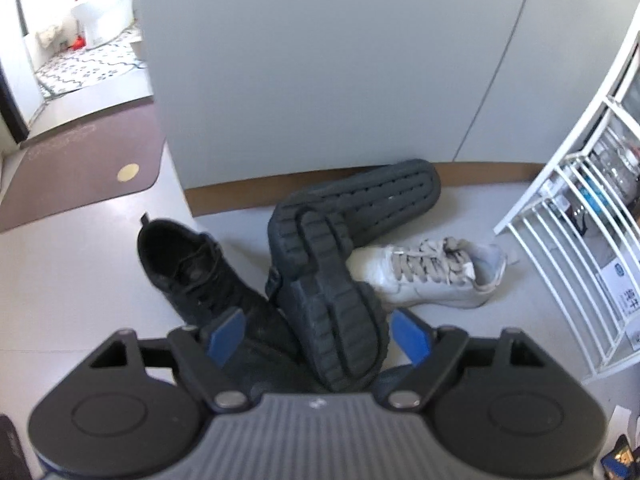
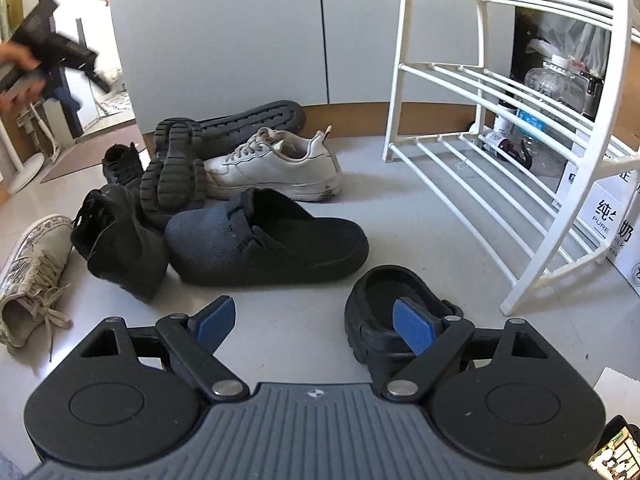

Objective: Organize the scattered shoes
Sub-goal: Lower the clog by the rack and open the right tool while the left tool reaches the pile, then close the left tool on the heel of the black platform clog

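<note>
In the right wrist view, the right hand-held gripper (image 2: 314,322) stands with its blue pads wide apart and nothing between them. Its right pad shows in front of a black rubber clog (image 2: 376,300) on the grey floor (image 2: 288,320), but whether it touches cannot be told. Just beyond lies a dark clog with a strap (image 2: 264,240), upright, toe to the left. Left of it a black high-top shoe (image 2: 120,240) leans on its side, and at the left edge sits a beige laced sneaker (image 2: 32,276).

Behind these a chunky black shoe (image 2: 174,168) lies sole-up, with a white sneaker (image 2: 276,164) just beside it and a long dark sole (image 2: 256,120) against the skirting of the grey cabinet (image 2: 240,32). The white shoe rack (image 2: 500,152) stands to the right, its shelves bare. A white carton (image 2: 616,216) behind it reads "PURE", with Chinese characters "纯" and "奶".

In the left wrist view, the left hand-held gripper (image 1: 318,332) is also spread wide, holding nothing; the upturned chunky sole lies below, between its pads, with no contact visible. In the right wrist view this gripper appears blurred at the upper left, gripped by a hand (image 2: 16,60).
</note>
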{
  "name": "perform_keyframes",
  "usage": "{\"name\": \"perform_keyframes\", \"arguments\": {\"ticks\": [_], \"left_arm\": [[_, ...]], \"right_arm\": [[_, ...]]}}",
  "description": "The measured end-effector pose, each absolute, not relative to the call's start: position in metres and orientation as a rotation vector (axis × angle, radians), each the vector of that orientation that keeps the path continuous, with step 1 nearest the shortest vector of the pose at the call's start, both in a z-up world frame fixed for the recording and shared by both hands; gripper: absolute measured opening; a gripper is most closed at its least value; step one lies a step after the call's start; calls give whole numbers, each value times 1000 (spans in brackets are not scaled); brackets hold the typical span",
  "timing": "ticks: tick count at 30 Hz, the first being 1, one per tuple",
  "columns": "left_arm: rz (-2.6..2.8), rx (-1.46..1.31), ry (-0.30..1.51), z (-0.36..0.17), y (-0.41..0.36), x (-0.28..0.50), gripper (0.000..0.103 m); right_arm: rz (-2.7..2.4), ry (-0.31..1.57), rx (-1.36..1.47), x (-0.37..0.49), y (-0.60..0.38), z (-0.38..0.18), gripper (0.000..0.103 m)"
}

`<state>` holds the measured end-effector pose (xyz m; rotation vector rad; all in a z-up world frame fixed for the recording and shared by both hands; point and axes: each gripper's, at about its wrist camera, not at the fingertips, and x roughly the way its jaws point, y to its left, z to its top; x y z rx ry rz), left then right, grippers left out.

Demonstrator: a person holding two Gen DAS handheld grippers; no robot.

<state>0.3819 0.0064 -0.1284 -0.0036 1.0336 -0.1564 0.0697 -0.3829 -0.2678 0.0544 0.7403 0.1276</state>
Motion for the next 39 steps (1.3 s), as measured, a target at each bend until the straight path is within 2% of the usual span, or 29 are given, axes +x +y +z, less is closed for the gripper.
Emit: {"name": "perform_keyframes", "arguments": {"ticks": [2, 4, 14, 25, 39], "left_arm": [[-125, 12, 1018, -120, -4, 395, 94], [-113, 32, 1016, -120, -11, 403, 95], [-7, -68, 1115, -160, -22, 441, 95], [21, -106, 1181, -227, -23, 453, 95], [62, -110, 1149, -287, -23, 474, 95]], "right_arm": [[147, 740, 68, 69, -381, -267, 88], [166, 741, 82, 69, -379, -267, 88], [194, 737, 113, 66, -384, -265, 89], [91, 843, 47, 59, -408, -288, 89], [147, 878, -24, 38, -417, -297, 89]]}}
